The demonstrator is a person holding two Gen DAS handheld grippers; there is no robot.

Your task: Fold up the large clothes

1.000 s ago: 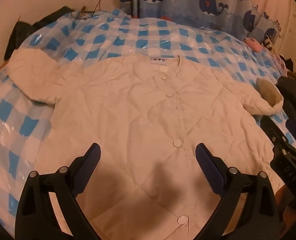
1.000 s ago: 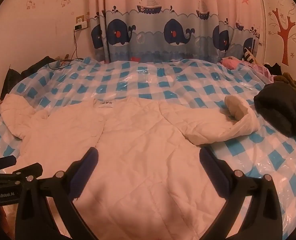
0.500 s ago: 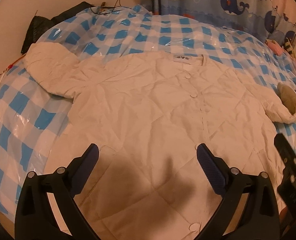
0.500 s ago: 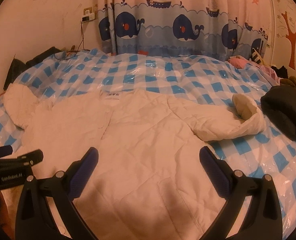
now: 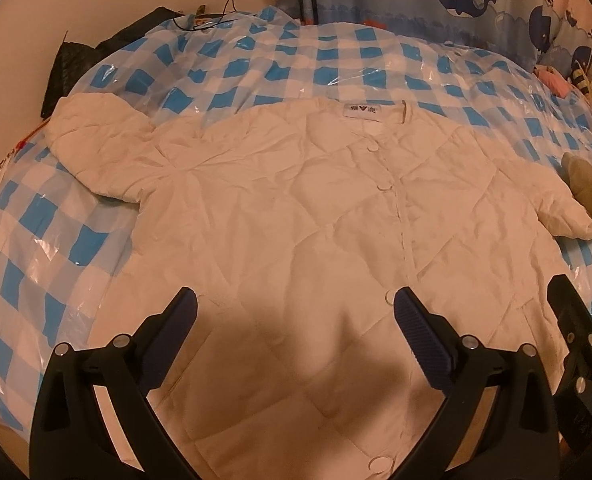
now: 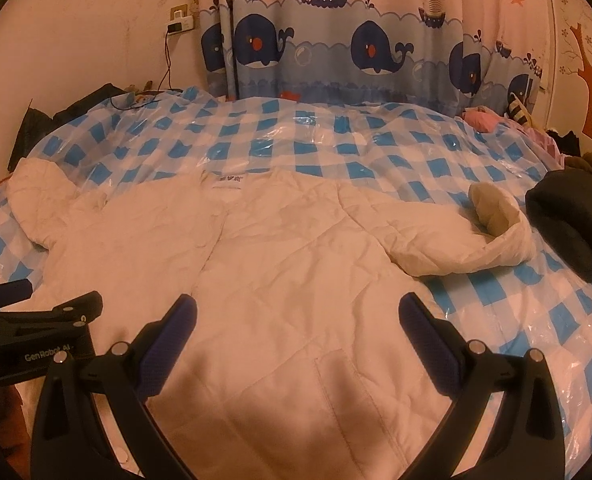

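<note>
A white quilted jacket lies spread flat, front up and buttoned, on a bed with a blue-and-white checked cover. It also shows in the right wrist view. Its left sleeve lies out to the left. Its right sleeve is bent, with the grey cuff lining showing. My left gripper is open and empty above the jacket's lower front. My right gripper is open and empty above the jacket's lower right side. Each gripper shows at the edge of the other's view.
A dark garment lies at the bed's right edge, with more clothes behind it. Black items and a cable lie at the far left by the wall. A whale-patterned curtain hangs behind the bed.
The left wrist view has shifted so the jacket sits further right and more of the bed's left side shows. The right view has shifted a little. Both grippers stay open.
</note>
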